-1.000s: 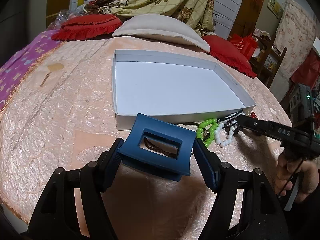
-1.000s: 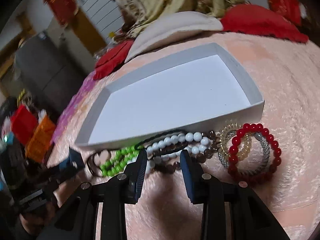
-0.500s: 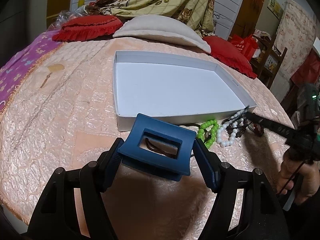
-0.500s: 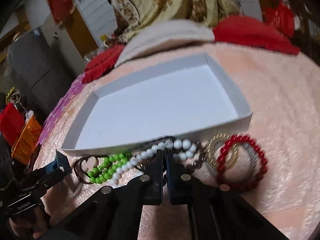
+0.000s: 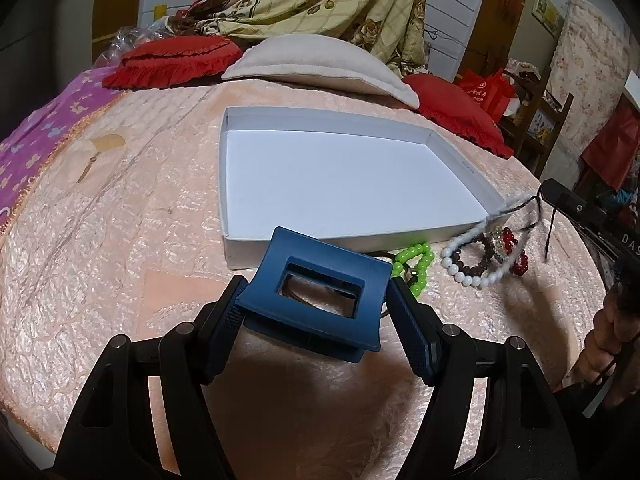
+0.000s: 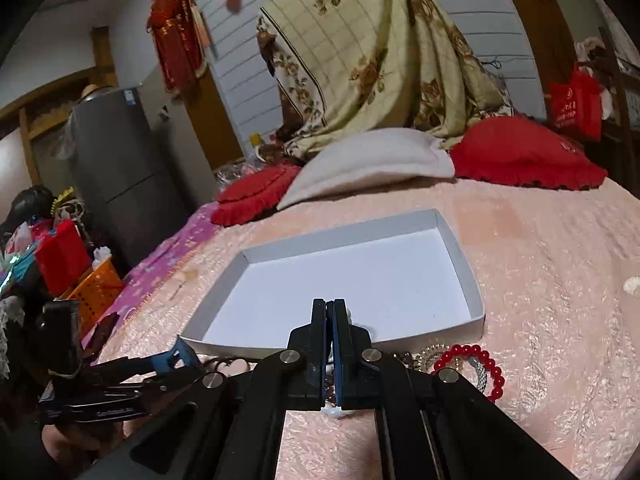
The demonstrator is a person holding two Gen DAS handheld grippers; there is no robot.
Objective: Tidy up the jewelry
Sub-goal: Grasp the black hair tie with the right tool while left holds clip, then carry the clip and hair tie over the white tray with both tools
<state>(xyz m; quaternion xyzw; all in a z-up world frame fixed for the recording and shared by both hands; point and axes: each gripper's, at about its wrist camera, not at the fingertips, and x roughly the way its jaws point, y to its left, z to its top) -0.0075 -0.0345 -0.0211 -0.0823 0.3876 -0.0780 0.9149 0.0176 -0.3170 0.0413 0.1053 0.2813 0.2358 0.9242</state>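
My left gripper [image 5: 316, 304] is shut on a blue hair claw clip [image 5: 316, 290] and holds it just in front of the shallow white tray [image 5: 460, 156]. My right gripper [image 6: 329, 308] is shut on a white bead necklace [image 5: 472, 256] and lifts one end of it; the rest trails on the bedspread. It shows at the right edge of the left wrist view [image 5: 548, 190]. A green bead bracelet [image 5: 414, 258], a brown bead bracelet [image 5: 476, 266] and a red bead bracelet [image 6: 476, 364] lie by the tray's near wall.
The tray sits on a pink quilted bedspread [image 5: 120, 240]. Red cushions [image 5: 172, 60] and a white pillow [image 5: 320, 60] lie behind it. A patterned blanket [image 6: 372, 60] hangs at the back. A grey fridge [image 6: 120, 168] and orange basket [image 6: 96, 288] stand beside the bed.
My right gripper closed on the white bead necklace and rose, pulling one end up off the bedspread. My left gripper held still with the clip.
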